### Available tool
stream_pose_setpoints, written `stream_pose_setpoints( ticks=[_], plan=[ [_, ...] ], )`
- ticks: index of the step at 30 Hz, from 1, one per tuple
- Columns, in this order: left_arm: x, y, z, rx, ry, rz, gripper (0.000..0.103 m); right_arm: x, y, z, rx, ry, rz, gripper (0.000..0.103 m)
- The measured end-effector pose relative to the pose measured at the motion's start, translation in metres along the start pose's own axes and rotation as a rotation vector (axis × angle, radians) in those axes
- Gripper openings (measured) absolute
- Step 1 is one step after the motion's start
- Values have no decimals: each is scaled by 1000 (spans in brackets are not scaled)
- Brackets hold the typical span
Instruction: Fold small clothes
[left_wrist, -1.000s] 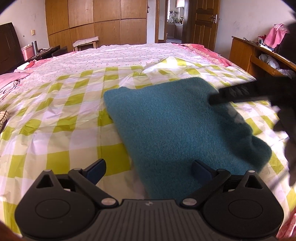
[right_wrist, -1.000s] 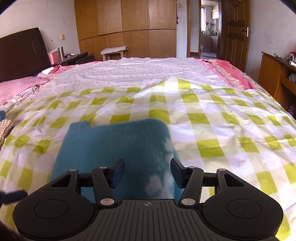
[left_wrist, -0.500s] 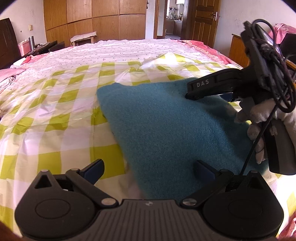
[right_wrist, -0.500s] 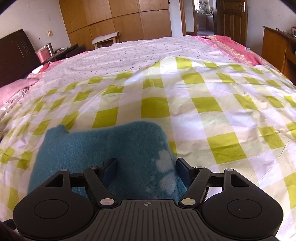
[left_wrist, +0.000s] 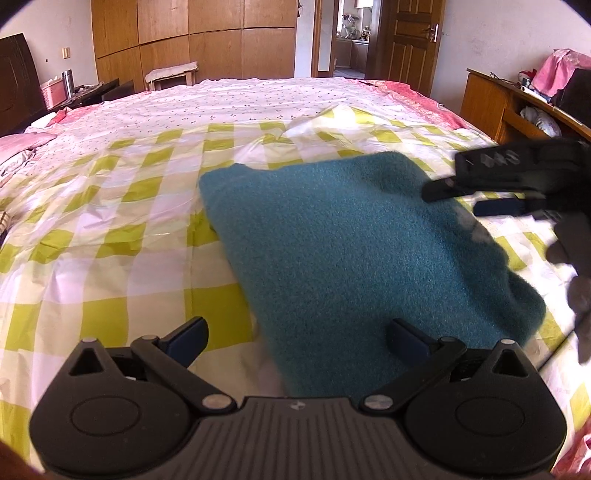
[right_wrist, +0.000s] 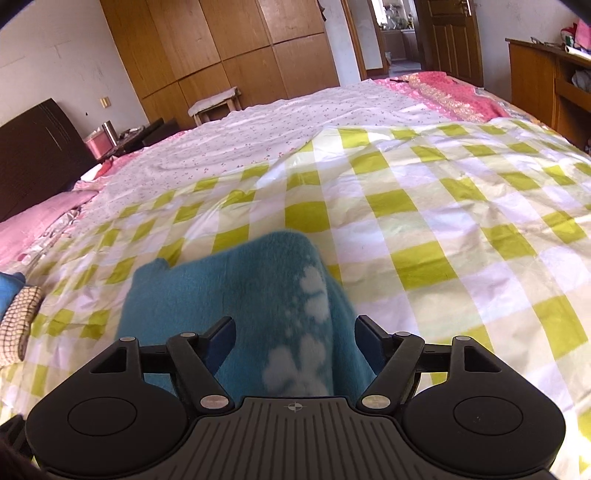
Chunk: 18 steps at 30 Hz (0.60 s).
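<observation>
Folded teal garment (left_wrist: 354, 251) laid on checked bedspread (left_wrist: 110, 206), left gripper (left_wrist: 295, 338) jaws spread wide over its near edge, nothing gripped, right gripper (right_wrist: 295, 334) jaws just opened wider, cloth between them unpinched, its near end hidden.

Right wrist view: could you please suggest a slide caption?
Right gripper, jaws open, poised over a folded teal garment on the green-checked bed cover.

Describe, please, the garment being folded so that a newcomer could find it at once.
Start at the big bed with the green-and-white checked sheet. The teal fleece garment lies folded on it, nearest the grippers. It is the only plain, fuzzy teal piece there, with pale paw-like patches.
</observation>
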<state>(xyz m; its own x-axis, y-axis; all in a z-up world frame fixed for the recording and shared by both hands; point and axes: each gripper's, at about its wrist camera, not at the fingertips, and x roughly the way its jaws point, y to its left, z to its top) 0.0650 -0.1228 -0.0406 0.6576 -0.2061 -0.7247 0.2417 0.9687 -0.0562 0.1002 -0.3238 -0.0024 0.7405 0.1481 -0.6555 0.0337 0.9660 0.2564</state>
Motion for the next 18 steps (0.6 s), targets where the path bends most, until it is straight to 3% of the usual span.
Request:
stream_pose_setpoints(
  ticks=[5,18],
  plan=[
    [-3,3,-2,-7,1,-6,103,-15,-7,-21,-41,12,-40,72],
    [-13,7,-12,-19,9,-13,103,-21,-26,-49,21,28,-42,74]
  ],
)
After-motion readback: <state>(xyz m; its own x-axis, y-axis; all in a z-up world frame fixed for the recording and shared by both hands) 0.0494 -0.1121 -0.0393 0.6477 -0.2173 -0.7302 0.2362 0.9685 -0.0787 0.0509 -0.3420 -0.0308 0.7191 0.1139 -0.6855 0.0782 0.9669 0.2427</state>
